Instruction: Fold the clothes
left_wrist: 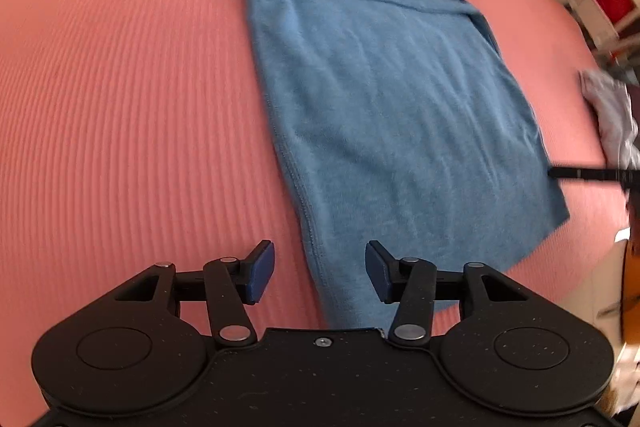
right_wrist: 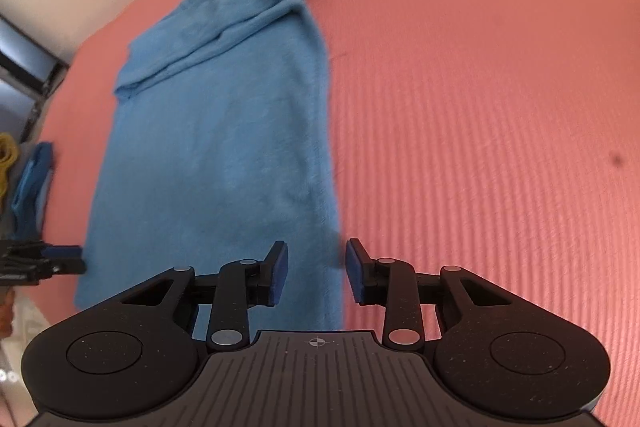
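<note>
Both sets of fingers hang parted and empty above the near hem of the blue shirt (left_wrist: 384, 99), left fingers (left_wrist: 320, 273) wider than right fingers (right_wrist: 316, 273). It lies folded lengthwise, flat on the pink ribbed mat (left_wrist: 120, 107).

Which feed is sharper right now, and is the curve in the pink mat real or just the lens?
Left wrist view: sharper, the blue garment shows hem stitching; blur only at the right edge. Right wrist view: motion-smeared, the garment's edge is soft against the pink mat. Both views: the mat bulges like a dome, which looks like fisheye distortion.
</note>
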Available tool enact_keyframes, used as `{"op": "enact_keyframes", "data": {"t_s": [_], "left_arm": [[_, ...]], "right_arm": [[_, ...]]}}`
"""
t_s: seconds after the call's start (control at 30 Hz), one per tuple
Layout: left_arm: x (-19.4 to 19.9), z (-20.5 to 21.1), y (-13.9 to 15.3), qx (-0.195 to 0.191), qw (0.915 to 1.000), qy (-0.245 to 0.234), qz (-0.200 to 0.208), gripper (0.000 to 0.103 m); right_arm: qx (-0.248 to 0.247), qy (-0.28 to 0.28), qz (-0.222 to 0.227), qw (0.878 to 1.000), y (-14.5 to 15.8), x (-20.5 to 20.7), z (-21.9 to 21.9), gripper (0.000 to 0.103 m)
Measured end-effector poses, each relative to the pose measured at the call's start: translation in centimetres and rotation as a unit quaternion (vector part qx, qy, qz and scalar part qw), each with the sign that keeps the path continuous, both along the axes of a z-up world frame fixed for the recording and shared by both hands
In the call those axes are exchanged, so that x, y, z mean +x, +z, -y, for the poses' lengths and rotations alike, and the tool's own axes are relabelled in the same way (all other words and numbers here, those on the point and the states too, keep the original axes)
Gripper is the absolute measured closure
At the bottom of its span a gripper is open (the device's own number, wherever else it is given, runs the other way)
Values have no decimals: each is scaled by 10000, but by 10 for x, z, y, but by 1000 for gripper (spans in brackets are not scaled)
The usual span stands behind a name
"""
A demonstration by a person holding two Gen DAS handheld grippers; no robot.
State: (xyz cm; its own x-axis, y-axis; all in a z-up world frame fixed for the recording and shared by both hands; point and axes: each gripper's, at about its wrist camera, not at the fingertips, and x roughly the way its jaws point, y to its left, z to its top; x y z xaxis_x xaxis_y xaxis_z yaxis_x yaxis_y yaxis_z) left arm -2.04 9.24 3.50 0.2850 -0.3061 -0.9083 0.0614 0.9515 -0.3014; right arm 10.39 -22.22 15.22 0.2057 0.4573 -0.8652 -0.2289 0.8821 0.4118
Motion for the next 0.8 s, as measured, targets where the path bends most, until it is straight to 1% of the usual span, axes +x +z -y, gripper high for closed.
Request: {"op": "enact_keyframes", "data": {"t_s": [0.03, 0.13, 0.2, 0.27, 0.37, 0.47, 0.63, 0.67, 0.8], "left_arm": [[-2, 0, 1, -18, 10000, 7, -4, 55], [-2, 5, -1, -283, 9995, -7, -109, 55], [-3, 7, -3, -450, 9989, 55, -152, 55], [-2, 9, -4, -533, 9985, 30, -139, 55], [-3, 6, -5, -801, 9963, 197, -238, 57], [-4, 6, -7, -807, 9962, 181, -287, 58], [-5, -3, -9, -1055, 9919, 508, -488, 59], [-5, -5, -9, -1099, 9909, 568, -523, 60], [-6, -6, -11, -1172, 9891, 654, -600, 62]], "right_arm": [[47, 33, -15, 10000, -1, -2, 0, 73], [251, 68, -117, 9996, -3, -8, 4, 73], [515, -40, -302, 9982, -7, -9, 11, 73], [750, -153, -452, 9960, -10, -13, 19, 73], [950, -282, -575, 9934, -14, -14, 23, 73], [1008, -319, -647, 9923, -15, -13, 26, 74], [1094, -468, -831, 9894, -22, -10, 29, 88], [1164, -456, -890, 9882, -24, -9, 30, 96], [1183, -341, -932, 9880, -28, -12, 27, 96]]}}
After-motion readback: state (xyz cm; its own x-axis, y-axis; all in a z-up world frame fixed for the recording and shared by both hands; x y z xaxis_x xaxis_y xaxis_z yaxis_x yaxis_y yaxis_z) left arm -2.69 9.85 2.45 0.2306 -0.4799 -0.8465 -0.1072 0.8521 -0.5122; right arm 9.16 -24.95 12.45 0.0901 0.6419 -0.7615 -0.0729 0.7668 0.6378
